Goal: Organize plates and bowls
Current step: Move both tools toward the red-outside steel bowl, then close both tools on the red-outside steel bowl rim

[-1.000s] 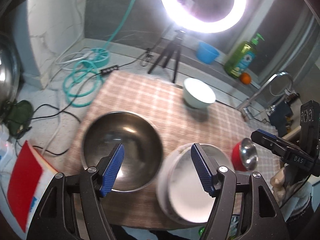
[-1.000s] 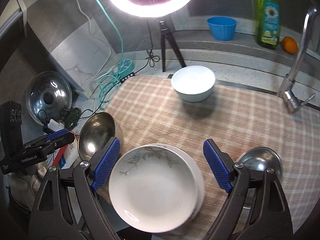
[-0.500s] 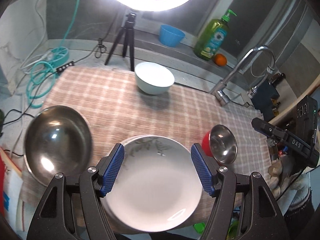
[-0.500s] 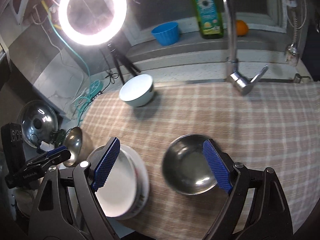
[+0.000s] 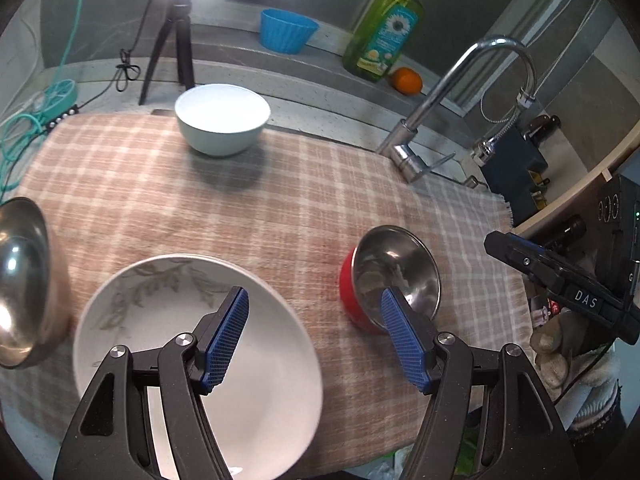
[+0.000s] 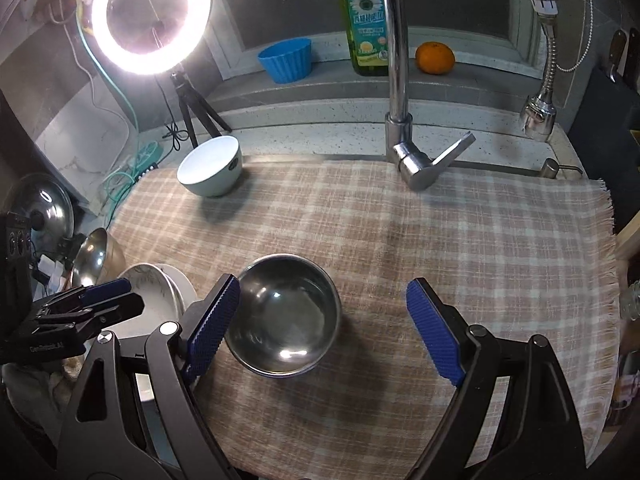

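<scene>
We held the left gripper [image 5: 314,334] wide over the white plate [image 5: 192,360], lower left; the right gripper [image 6: 324,326] gaped empty above the small steel bowl [image 6: 284,316], lower centre.

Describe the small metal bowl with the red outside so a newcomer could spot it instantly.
Start at the plaid cloth below the chrome tap. Near its front edge, right of the white plates, stands the small metal bowl. Its red outer wall sets it apart: the large steel bowl at the left is bare metal, and the pale bowl behind is ceramic.
</scene>
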A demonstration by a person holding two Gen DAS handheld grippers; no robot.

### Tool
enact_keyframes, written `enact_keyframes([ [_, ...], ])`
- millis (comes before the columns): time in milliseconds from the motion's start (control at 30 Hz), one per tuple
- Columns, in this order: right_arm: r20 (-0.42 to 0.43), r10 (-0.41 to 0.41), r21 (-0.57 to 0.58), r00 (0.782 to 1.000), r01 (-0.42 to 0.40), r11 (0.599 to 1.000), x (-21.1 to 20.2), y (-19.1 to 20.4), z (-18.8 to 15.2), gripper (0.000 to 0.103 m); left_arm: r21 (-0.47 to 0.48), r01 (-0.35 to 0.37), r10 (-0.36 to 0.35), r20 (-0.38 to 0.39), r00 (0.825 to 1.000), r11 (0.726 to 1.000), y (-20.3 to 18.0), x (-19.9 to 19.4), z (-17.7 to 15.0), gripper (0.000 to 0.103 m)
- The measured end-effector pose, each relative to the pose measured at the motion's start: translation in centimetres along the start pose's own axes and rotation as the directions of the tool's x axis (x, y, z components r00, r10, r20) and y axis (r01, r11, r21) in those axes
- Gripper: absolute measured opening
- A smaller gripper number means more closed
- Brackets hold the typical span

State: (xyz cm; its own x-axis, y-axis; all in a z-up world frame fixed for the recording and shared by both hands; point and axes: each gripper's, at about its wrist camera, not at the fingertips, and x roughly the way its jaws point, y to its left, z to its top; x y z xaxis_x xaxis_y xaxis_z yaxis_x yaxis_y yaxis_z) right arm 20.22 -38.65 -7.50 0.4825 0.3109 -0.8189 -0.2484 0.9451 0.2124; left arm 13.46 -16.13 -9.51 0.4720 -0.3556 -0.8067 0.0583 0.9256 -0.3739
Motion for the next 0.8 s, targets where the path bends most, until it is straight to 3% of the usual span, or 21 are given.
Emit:
enact_keyframes([
  [133, -0.032, 0.040, 0.017, 0.999, -0.040, 0.999, 1.2, -1.2, -0.3, 0.084, 0.015, 0.013, -0.012, -0.039, 0.999, 1.000, -1.3, 2.0, -0.3, 0.062],
  [367, -0.132, 0.115, 0.047, 0.985, -0.110, 0.993, 4.1, -2.3, -1.7, 0.055, 0.009, 0.035, -0.034, -0.096, 0.995, 0.999, -2.1, 4.8, -0.3, 0.035],
  [600, -0.186, 0.154, 0.091, 0.970, -0.139, 0.986, 6.4, -2.9, -2.7, 0.036, -0.022, 0.036, -0.039, -0.122, 0.992, 0.999, -1.7, 6.3, 0.0, 0.029],
  [800, -0.200, 0.181, 0.129, 0.963, -0.158, 0.979, 7.2, -3.5, -2.9, 0.026, -0.025, 0.038, -0.042, -0.138, 0.990, 0.999, -1.6, 7.1, 0.0, 0.022],
])
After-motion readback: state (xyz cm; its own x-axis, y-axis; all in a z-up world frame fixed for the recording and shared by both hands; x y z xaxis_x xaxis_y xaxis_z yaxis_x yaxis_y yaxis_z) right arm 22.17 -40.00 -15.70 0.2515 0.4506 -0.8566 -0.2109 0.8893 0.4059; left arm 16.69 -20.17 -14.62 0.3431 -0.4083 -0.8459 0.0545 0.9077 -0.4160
